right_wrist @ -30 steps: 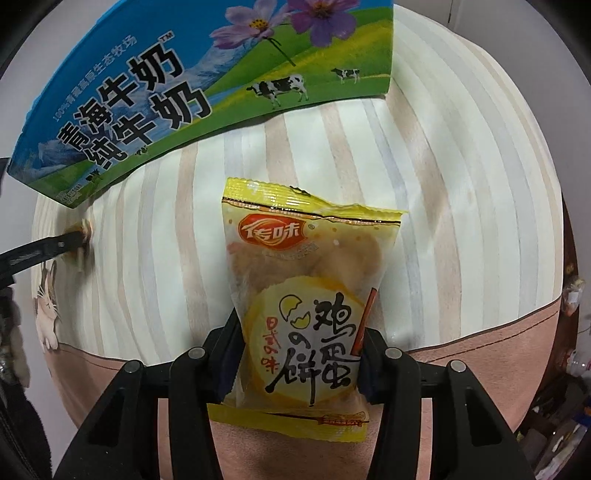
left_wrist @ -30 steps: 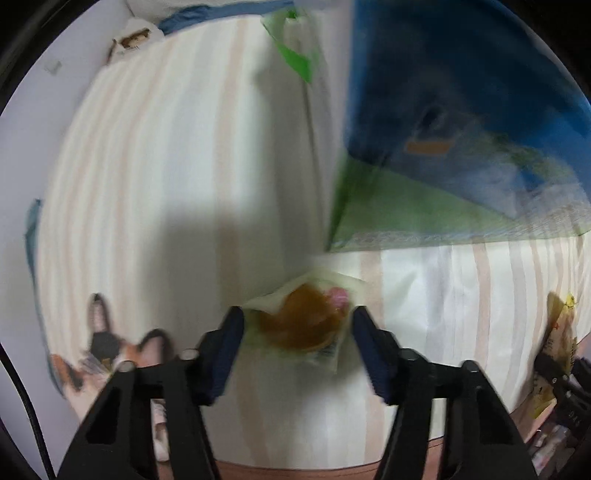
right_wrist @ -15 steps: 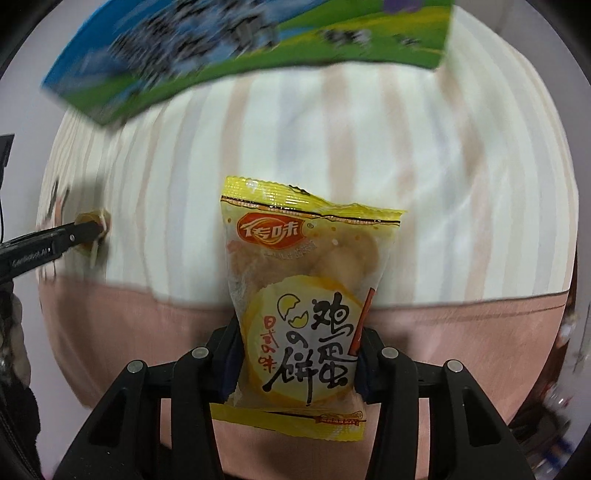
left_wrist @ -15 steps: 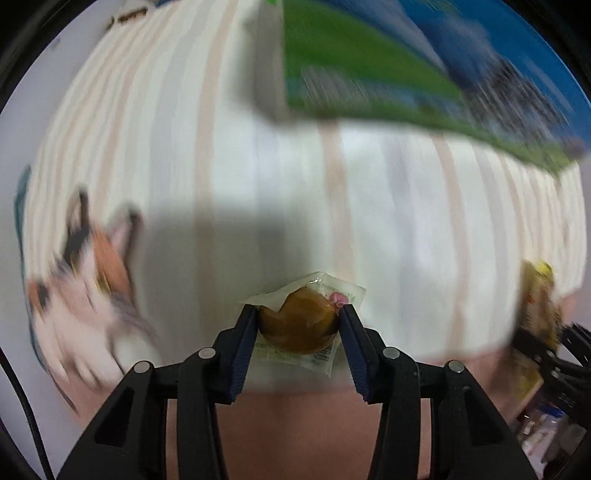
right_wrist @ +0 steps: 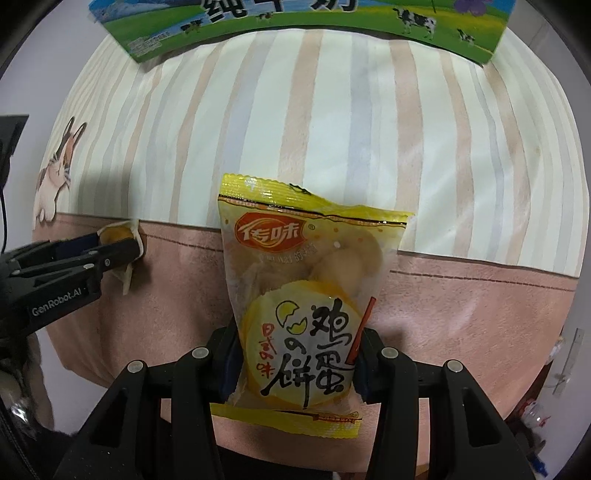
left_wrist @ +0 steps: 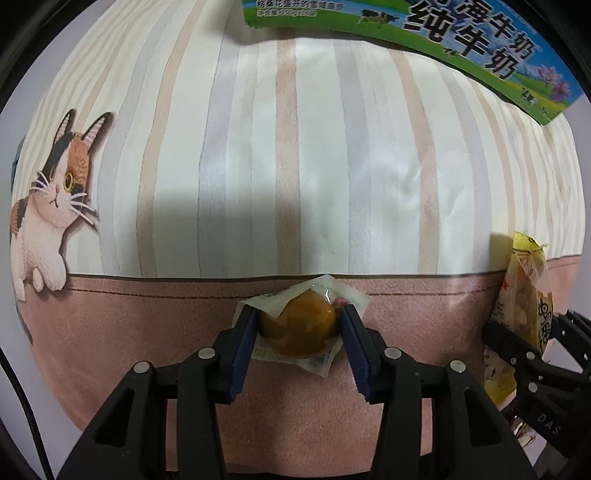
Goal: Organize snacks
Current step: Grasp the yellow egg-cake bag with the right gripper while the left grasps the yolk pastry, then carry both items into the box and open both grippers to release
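While L jaws pinch wrapped egg (left_wrist: 297,329), R grip biscuit pack (right_wrist: 301,295).

Both my wrist views were sharp, with no motion blur; print on the milk carton (right_wrist: 295,22) read cleanly. The light was soft, even and slightly warm, falling from above, and nothing was blown out. A broad grey shadow lay on the striped cloth (left_wrist: 295,147) ahead of my left tool (left_wrist: 297,325), and a similar one spread at the left of the right view. A small glint sat on the wrapped brown snack (left_wrist: 299,328), and the yellow biscuit packet (right_wrist: 306,295) showed mild sheen. The fisheye bent the cloth's stripes and hem into curves, and black vignette filled every corner.
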`<action>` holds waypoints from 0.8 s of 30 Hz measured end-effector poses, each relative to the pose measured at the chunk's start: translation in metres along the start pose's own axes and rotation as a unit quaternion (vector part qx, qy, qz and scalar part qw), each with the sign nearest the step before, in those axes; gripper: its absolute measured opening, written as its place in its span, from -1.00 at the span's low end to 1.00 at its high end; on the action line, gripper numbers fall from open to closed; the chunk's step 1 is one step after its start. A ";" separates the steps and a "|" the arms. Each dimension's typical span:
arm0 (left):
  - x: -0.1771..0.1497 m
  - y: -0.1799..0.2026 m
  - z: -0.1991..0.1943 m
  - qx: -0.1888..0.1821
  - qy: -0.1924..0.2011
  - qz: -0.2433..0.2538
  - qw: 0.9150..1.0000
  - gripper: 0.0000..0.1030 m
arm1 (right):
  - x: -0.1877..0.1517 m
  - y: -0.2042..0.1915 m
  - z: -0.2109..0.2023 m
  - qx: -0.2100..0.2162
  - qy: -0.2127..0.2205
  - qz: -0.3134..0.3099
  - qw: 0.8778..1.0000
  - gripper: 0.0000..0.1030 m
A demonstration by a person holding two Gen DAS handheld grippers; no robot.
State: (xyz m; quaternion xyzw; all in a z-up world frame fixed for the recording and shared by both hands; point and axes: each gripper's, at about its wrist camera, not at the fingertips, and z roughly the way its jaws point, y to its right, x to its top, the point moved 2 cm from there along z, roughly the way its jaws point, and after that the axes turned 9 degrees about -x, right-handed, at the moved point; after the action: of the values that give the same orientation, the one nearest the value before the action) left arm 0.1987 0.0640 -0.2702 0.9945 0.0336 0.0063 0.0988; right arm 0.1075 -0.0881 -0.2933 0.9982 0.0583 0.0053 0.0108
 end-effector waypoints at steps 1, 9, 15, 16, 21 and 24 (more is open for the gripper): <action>0.003 -0.003 0.000 0.000 0.000 -0.001 1.000 -0.14 | 0.001 0.001 0.001 0.004 -0.001 0.009 1.000 0.01; 0.001 -0.001 0.012 -0.001 -0.003 0.009 1.000 -0.16 | 0.012 -0.002 -0.007 -0.009 0.015 0.016 1.000 0.02; -0.008 -0.006 -0.002 -0.015 0.011 -0.004 1.000 -0.17 | 0.011 0.019 -0.025 -0.022 0.034 0.035 0.999 -0.06; -0.012 -0.007 -0.003 -0.019 0.010 -0.009 1.000 -0.17 | 0.012 0.024 -0.026 -0.024 0.032 0.037 0.999 -0.06; -0.015 -0.012 0.012 -0.032 -0.003 -0.008 0.999 -0.15 | 0.020 0.037 -0.020 -0.013 0.013 0.050 0.999 0.01; -0.015 -0.014 0.021 -0.041 -0.009 -0.022 0.999 -0.10 | 0.024 0.038 -0.018 0.000 0.005 0.057 0.998 0.39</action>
State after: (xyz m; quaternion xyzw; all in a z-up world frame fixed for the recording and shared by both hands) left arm 0.1836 0.0720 -0.2940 0.9887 0.0541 -0.0037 0.1399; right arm 0.1354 -0.1225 -0.2744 0.9999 0.0010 0.0105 0.0105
